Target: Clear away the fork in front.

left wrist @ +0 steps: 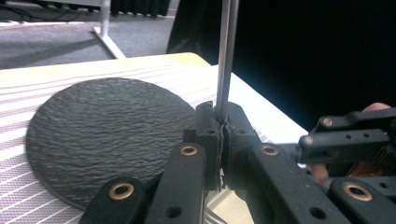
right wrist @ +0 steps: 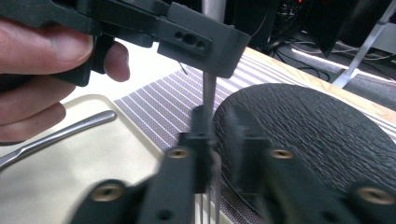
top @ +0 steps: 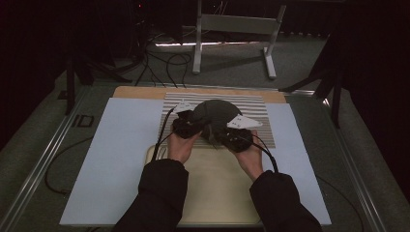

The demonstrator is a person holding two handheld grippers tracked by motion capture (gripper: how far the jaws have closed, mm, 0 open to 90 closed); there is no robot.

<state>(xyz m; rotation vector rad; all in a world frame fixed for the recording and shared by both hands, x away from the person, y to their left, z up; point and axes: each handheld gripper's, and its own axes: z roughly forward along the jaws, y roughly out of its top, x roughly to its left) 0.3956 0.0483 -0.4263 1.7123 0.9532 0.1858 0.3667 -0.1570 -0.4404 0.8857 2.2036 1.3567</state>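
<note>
Dark sleeves (top: pixel 162 193) come in from the bottom edge, and both hands are up over the cream tray (top: pixel 217 193), which sits on a pale blue sheet (top: pixel 125 159) on the surface (top: pixel 140 92). Left hand (top: pixel 181 145) carries the left gripper (top: pixel 186 126), right hand (top: pixel 251 157) carries the right gripper (top: pixel 232 135), and the two are nose to nose just past the tray's far rim. Between them is the fork (left wrist: pixel 226 56), standing upright with its tines down. The left gripper view shows those jaws clamped tight on the handle. From the right gripper view, the right gripper sits lower on the same fork; its picture is blurred, but its jaws stand slightly apart, the handle against one of them and a gap beside it, so no squeeze there. Off to the side a second metal utensil (right wrist: pixel 70 128) lies flat in the tray. Just beyond the grippers is a dark, textured round plate (top: pixel 217 108) on a striped placemat (top: pixel 261 104). Farther back, on the floor beyond the surface, stands a pale metal stand (top: pixel 232 24) with cables (top: pixel 164 63) trailing near its feet.
</note>
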